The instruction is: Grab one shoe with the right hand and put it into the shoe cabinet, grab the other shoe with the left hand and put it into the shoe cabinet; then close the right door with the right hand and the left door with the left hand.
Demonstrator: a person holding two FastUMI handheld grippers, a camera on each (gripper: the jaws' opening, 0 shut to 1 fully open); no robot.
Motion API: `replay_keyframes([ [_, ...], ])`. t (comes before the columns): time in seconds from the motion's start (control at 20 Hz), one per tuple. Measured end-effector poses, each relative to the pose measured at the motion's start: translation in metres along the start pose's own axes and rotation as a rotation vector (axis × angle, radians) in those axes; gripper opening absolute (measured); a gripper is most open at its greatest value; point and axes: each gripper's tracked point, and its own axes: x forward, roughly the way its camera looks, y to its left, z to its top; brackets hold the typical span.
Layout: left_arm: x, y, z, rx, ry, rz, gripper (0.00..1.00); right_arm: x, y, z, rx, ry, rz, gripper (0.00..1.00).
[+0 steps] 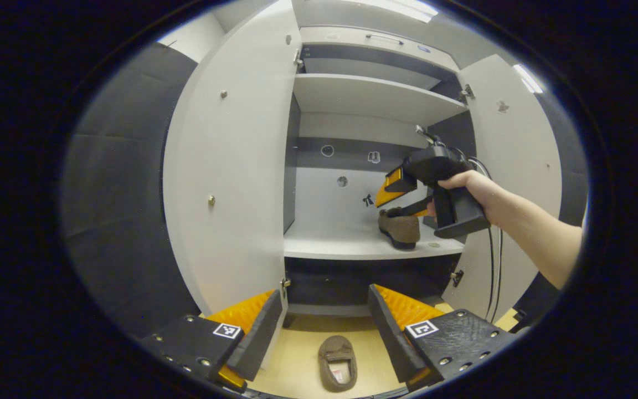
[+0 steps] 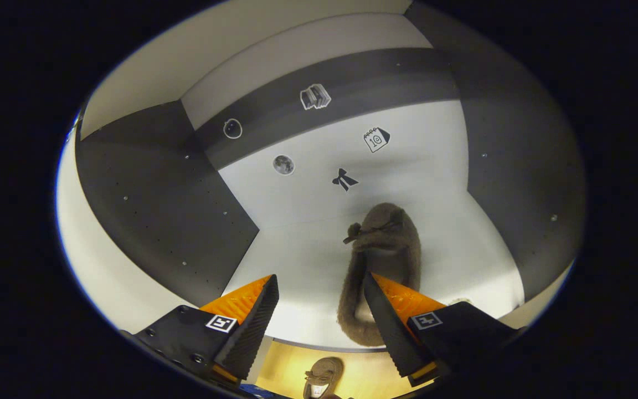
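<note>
Right gripper view, right tongs (image 2: pixel 319 299) apart over shelved shoe (image 2: pixel 385 249), left tongs (image 1: pixel 324 310) apart, empty.

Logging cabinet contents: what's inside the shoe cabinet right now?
One brown shoe sits on the middle shelf, under the open right gripper. The other shoe lies on the floor. The upper shelf's top and the bottom compartment are hidden.

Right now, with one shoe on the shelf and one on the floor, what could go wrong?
The shelved shoe sits near the shelf's front edge; the open right gripper, backing out, could drag it off. The floor shoe lies between the open doors, so closing early would leave it outside.
</note>
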Motion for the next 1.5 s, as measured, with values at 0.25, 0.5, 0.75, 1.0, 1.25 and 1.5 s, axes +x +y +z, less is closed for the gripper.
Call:
replay_keyframes([
  [0.25, -0.01, -0.02, -0.029, 0.132, 0.062, -0.147, 0.91, -0.059, 0.004, -0.013, -0.112, -0.146, -0.084, 0.98],
  [0.5, -0.002, -0.03, -0.075, 0.065, 0.125, -0.23, 0.91, -0.112, -0.002, -0.058, -0.182, -0.223, -0.122, 0.98],
  [0.75, 0.013, -0.026, -0.122, 0.069, 0.254, -0.244, 0.92, -0.161, -0.02, -0.104, -0.223, -0.261, -0.194, 0.98],
  [1.0, 0.035, -0.03, -0.172, 0.105, 0.388, -0.286, 0.92, -0.201, -0.047, -0.16, -0.152, -0.269, -0.28, 0.98],
  [1.25, 0.061, -0.026, -0.236, 0.248, 0.529, -0.288, 0.92, -0.242, -0.078, -0.213, -0.092, -0.258, -0.388, 0.98],
  [1.5, 0.081, -0.023, -0.293, 0.317, 0.645, -0.304, 0.92, -0.287, -0.115, -0.236, -0.017, -0.306, -0.514, 0.98],
])
